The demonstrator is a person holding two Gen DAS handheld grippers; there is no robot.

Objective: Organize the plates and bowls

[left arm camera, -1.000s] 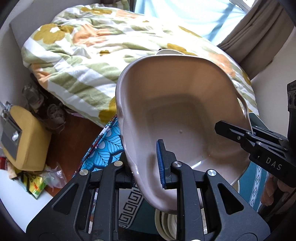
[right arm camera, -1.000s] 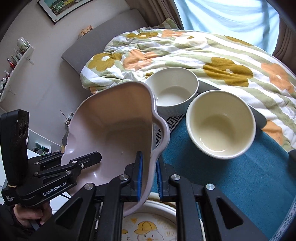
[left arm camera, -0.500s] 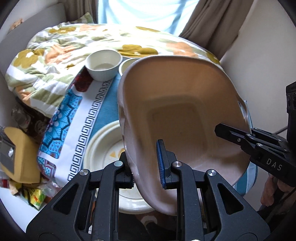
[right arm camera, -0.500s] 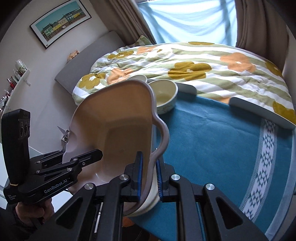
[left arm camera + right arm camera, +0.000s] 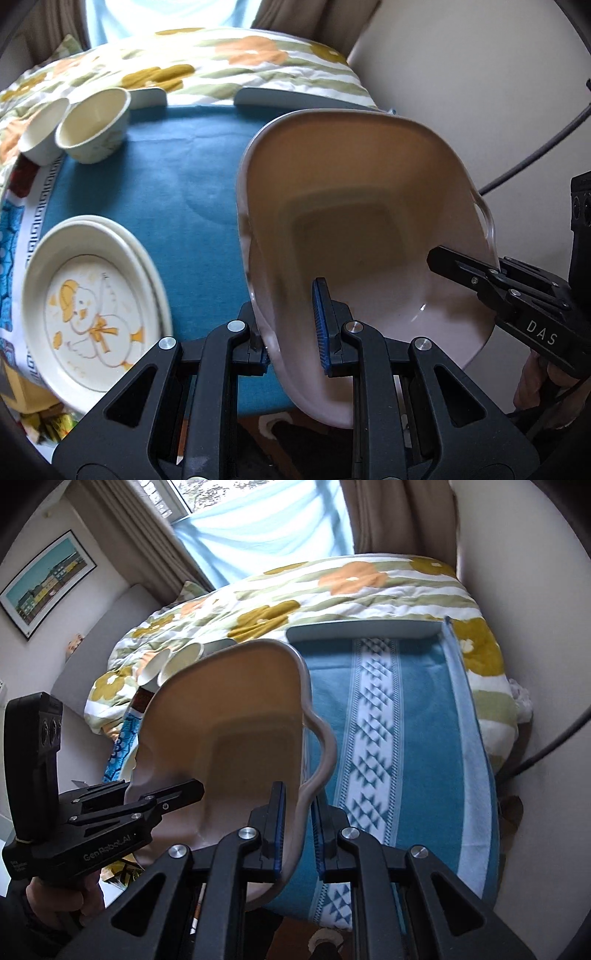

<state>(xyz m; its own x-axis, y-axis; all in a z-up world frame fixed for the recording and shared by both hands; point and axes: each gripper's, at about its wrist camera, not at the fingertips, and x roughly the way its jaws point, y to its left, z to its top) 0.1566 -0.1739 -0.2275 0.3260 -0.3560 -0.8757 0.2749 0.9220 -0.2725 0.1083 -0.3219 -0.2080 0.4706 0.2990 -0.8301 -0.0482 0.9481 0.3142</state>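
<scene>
I have both claws clamped on the pink handled dish (image 5: pixel 354 229): my left claw (image 5: pixel 291 325) pinches its near rim, my right claw (image 5: pixel 297 827) grips the rim by the looped handle. Over the last second I've swung it sideways, away from the 2 cream bowls (image 5: pixel 94 123) and past the duck plate stack (image 5: pixel 88 306), so it now hangs tilted above the bare blue cloth (image 5: pixel 417 738) on the tabletop. I judge this open patch is where it gets set down next.
</scene>
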